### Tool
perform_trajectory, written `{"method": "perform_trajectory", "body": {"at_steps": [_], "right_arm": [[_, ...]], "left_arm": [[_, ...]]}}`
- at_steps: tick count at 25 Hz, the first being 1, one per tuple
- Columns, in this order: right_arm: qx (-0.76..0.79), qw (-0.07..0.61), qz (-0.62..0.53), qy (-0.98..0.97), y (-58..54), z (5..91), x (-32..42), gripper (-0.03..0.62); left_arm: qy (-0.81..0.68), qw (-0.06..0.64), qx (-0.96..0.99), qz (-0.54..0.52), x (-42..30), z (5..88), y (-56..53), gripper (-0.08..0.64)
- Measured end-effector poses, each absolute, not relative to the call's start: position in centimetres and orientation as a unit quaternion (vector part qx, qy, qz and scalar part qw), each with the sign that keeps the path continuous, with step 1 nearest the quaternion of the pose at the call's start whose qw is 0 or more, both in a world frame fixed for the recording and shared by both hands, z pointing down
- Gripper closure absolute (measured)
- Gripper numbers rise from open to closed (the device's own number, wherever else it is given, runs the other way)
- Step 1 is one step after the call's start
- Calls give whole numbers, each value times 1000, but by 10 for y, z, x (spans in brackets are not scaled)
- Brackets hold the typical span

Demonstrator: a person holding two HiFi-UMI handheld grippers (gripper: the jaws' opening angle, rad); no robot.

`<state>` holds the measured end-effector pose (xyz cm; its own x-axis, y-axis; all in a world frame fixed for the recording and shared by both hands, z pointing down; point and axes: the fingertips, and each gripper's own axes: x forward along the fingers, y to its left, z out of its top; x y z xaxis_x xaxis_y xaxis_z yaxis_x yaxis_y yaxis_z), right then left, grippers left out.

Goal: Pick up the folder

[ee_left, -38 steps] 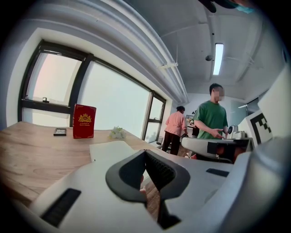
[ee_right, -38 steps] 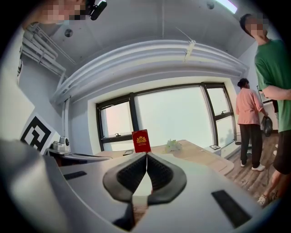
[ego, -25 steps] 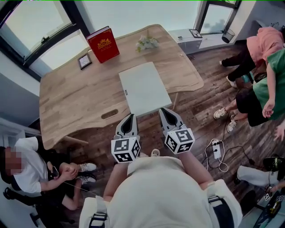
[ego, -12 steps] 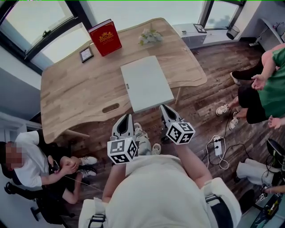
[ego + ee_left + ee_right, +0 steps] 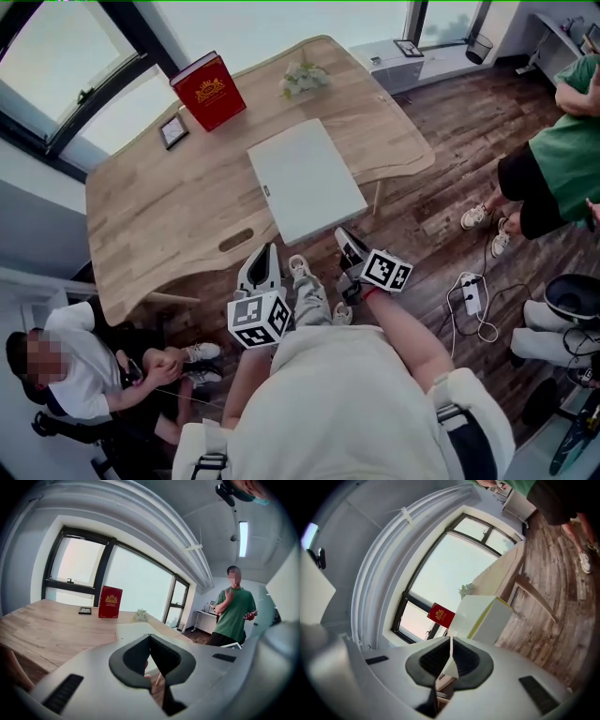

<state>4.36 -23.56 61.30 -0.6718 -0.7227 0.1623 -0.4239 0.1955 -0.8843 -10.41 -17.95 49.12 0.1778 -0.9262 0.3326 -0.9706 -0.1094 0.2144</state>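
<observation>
The white folder (image 5: 305,178) lies flat on the wooden table (image 5: 159,216), its near end jutting over the table's front edge. It shows as a pale slab (image 5: 133,629) in the left gripper view and as a white block with a yellow edge (image 5: 483,616) in the right gripper view. My left gripper (image 5: 263,251) hangs in front of the table edge, left of the folder, jaws shut and empty (image 5: 150,639). My right gripper (image 5: 345,236) is rolled on its side just below the folder's near right corner, apart from it, jaws shut on nothing (image 5: 451,641).
A red book (image 5: 208,91) stands at the table's far side, with a small picture frame (image 5: 174,131) and a bunch of flowers (image 5: 305,77). A person sits at the lower left (image 5: 75,375); another in green (image 5: 553,159) stands at right. A power strip (image 5: 472,298) lies on the floor.
My right gripper has sunk below the table edge and rolled onto its side, its marker cube turning with it. The left gripper has stayed about where it was.
</observation>
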Motion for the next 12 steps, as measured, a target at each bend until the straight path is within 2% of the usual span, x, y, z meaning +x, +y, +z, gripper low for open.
{"method": "perform_trajectory", "body": {"at_steps": [4, 6, 12], "right_arm": [[-372, 180, -548, 727, -241, 628, 46, 548], [-370, 196, -566, 710, -244, 637, 47, 446], [-359, 237, -598, 676, -256, 652, 44, 271]], "left_arm": [[-633, 191, 748, 58, -106, 490, -188, 538], [-632, 192, 749, 60, -108, 492, -192, 538], [-633, 199, 746, 49, -116, 490, -204, 538]]}}
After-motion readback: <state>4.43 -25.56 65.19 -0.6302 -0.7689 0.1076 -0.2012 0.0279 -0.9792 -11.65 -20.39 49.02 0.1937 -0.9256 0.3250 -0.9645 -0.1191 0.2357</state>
